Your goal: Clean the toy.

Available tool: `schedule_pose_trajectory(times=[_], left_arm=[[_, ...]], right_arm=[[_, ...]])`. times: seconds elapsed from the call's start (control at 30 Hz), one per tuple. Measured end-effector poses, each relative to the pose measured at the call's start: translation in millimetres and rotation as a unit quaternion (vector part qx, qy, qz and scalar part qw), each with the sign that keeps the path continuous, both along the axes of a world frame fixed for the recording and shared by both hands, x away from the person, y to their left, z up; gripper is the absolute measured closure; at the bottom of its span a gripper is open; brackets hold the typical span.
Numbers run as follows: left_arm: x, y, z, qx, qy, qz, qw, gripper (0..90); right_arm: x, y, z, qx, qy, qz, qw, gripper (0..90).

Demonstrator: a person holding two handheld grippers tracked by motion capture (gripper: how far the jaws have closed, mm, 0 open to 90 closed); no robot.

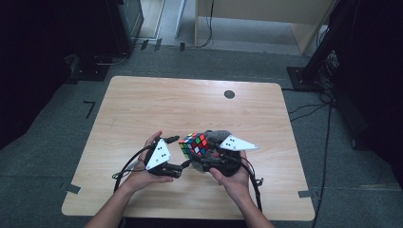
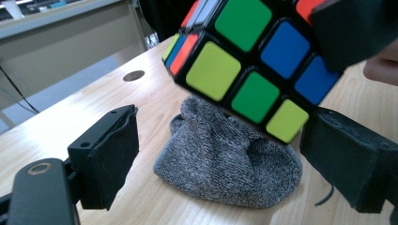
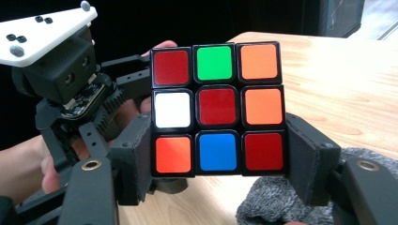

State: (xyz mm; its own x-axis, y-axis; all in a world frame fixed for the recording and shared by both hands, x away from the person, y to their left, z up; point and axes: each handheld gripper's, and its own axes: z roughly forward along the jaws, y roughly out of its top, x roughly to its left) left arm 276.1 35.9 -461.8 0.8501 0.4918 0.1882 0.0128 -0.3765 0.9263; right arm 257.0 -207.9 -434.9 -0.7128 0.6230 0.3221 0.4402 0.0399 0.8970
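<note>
A scrambled Rubik's cube [image 1: 194, 145] is held just above the wooden table, over a grey knitted sock [image 1: 216, 137]. My right gripper [image 3: 218, 145] is shut on the cube [image 3: 218, 108], its pads pressing the bottom row from both sides. In the high view, the right gripper [image 1: 202, 154] comes in from the right. My left gripper [image 1: 179, 153] faces the cube from the left with its jaws wide apart. In the left gripper view, the cube [image 2: 253, 61] hangs above and between the open jaws of the left gripper [image 2: 225, 122]. The sock [image 2: 225, 159] lies beneath it.
The wooden table [image 1: 142, 104] has a round dark cable hole [image 1: 229, 94] near its far edge. Grey carpet surrounds the table, with dark stands and cables on the floor at the right [image 1: 328, 61] and a pale cabinet [image 1: 266, 14] behind.
</note>
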Motion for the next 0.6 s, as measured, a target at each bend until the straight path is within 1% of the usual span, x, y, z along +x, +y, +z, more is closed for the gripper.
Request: schedule_pose_trajectory(times=[0.07,0.13,0.2,0.3,0.37,0.4,0.43,0.5,0.53,0.6], left_arm=[[-1.1,-0.9,-0.4,0.005,-0.008,-0.001,1.0000,13.8],[-2.0,-1.7,-0.5,0.005,-0.008,-0.011,0.9999,14.4],[-3.4,-2.6,-0.5,0.010,-0.015,-0.014,0.9997,15.0],[-4.0,-3.7,-0.9,0.015,-0.020,-0.014,0.9996,15.1],[-4.9,-4.6,-2.4,0.022,-0.024,-0.018,0.9993,16.4],[-5.6,-5.2,-3.2,0.025,-0.028,-0.022,0.9991,18.4],[-6.7,-6.0,-4.2,0.029,-0.036,-0.020,0.9987,21.7],[-7.4,-6.9,-5.4,0.039,-0.043,-0.021,0.9981,24.1],[-7.9,-7.5,-6.0,0.039,-0.045,-0.020,0.9980,25.1],[-9.7,-8.0,-6.0,0.042,-0.052,-0.026,0.9975,31.7]], right_arm=[[-0.1,2.0,0.0,-0.001,0.007,0.004,1.0000,34.1],[-0.3,4.7,-0.4,-0.008,0.012,0.004,0.9999,34.1],[-0.6,7.4,-1.2,-0.014,0.017,0.003,0.9998,34.1],[0.4,10.7,-2.0,-0.017,0.038,0.009,0.9991,34.1],[1.5,12.7,-1.9,-0.024,0.049,0.011,0.9984,34.1],[2.6,12.7,-2.4,-0.023,0.055,0.016,0.9981,34.1],[3.5,12.9,-2.8,-0.022,0.064,0.016,0.9976,34.1],[6.4,12.2,-4.1,-0.021,0.083,0.013,0.9963,34.0],[7.9,11.4,-5.3,-0.016,0.092,0.014,0.9955,33.9],[11.5,9.3,-7.9,-0.006,0.110,0.013,0.9938,33.6]])
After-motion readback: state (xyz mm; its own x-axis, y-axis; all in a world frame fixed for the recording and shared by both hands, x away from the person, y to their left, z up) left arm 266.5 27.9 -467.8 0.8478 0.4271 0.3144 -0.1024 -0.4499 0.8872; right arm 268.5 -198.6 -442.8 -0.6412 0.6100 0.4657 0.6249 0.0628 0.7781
